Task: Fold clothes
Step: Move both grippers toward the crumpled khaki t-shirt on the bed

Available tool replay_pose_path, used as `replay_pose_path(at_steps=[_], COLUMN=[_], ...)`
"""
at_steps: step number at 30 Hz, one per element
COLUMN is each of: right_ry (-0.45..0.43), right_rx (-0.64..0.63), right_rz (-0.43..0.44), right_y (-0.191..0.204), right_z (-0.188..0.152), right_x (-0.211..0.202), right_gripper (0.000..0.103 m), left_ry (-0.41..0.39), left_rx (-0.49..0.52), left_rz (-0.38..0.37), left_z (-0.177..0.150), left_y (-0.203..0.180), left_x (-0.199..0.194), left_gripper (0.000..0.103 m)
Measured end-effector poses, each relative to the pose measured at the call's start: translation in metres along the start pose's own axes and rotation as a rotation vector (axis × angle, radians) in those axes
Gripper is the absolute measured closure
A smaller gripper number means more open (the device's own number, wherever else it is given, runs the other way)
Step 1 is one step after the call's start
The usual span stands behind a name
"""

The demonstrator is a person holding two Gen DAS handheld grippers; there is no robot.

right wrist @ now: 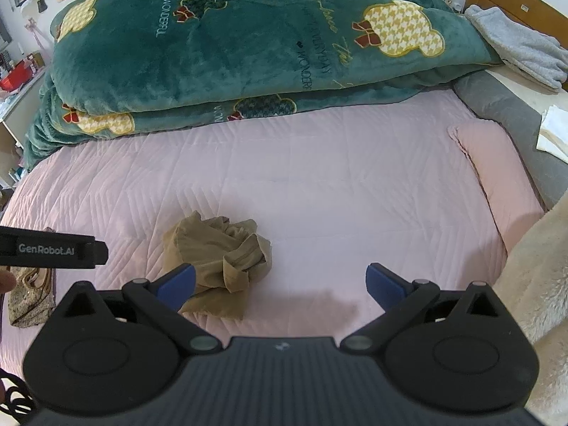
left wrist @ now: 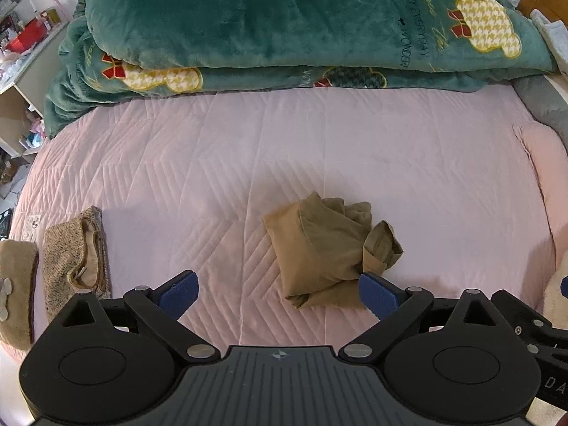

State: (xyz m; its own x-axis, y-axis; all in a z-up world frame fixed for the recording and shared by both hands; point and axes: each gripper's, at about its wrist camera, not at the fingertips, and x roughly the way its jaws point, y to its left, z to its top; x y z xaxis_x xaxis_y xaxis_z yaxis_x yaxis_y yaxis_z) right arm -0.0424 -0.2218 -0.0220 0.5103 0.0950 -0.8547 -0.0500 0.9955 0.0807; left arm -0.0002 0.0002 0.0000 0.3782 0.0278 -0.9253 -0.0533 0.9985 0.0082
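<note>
Tan garment is lying folded in a loose bundle on the pink quilted bedspread, with wide bare quilt stretching around it up to the green blanket heaped at the far edge. Its long axis is running toward the camera, a crumpled cuff sticking out to the right. Left gripper is hovering with jaws spread wide, holding nothing; right gripper is likewise gaping empty. A tweed garment is resting well apart at the left.

Both the left tool and right tool are spread wide, holding nothing.
</note>
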Motion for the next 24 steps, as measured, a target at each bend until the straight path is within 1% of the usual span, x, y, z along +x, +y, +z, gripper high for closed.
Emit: replay_pose_path(at_steps=[3, 5, 7, 9, 15, 18, 19, 24], right_ry=[0.003, 0.005, 0.006, -0.003, -0.011, -0.010, -0.012, -0.016], right_rx=[0.003, 0.005, 0.007, 0.001, -0.004, -0.007, -0.008, -0.006], right_rz=[0.011, 0.018, 0.025, 0.010, -0.003, -0.001, 0.000, 0.001], right_y=[-0.001, -0.002, -0.003, 0.002, 0.009, 0.010, 0.009, 0.009], right_z=[0.005, 0.008, 0.012, 0.010, 0.011, 0.012, 0.013, 0.013], right_x=[-0.002, -0.003, -0.004, -0.002, 0.003, 0.004, 0.004, 0.003], right_gripper=[0.000, 0.000, 0.000, 0.000, 0.000, 0.000, 0.000, 0.000], left_ry=[0.004, 0.016, 0.001, 0.009, -0.011, -0.009, -0.009, -0.010], left_rx=[-0.001, -0.001, 0.006, -0.002, -0.008, -0.011, -0.027, -0.025], left_rz=[-0.007, 0.006, 0.029, 0.012, 0.023, 0.022, 0.041, 0.040], left_z=[0.000, 0.004, 0.002, 0.005, 0.004, 0.004, 0.005, 0.004], left_y=[0.001, 0.000, -0.004, 0.003, 0.000, 0.002, 0.002, 0.002], left_x=[0.000, 0.002, -0.004, -0.004, -0.007, -0.006, -0.007, -0.008], left_gripper=[0.005, 0.005, 0.005, 0.005, 0.005, 0.005, 0.005, 0.005])
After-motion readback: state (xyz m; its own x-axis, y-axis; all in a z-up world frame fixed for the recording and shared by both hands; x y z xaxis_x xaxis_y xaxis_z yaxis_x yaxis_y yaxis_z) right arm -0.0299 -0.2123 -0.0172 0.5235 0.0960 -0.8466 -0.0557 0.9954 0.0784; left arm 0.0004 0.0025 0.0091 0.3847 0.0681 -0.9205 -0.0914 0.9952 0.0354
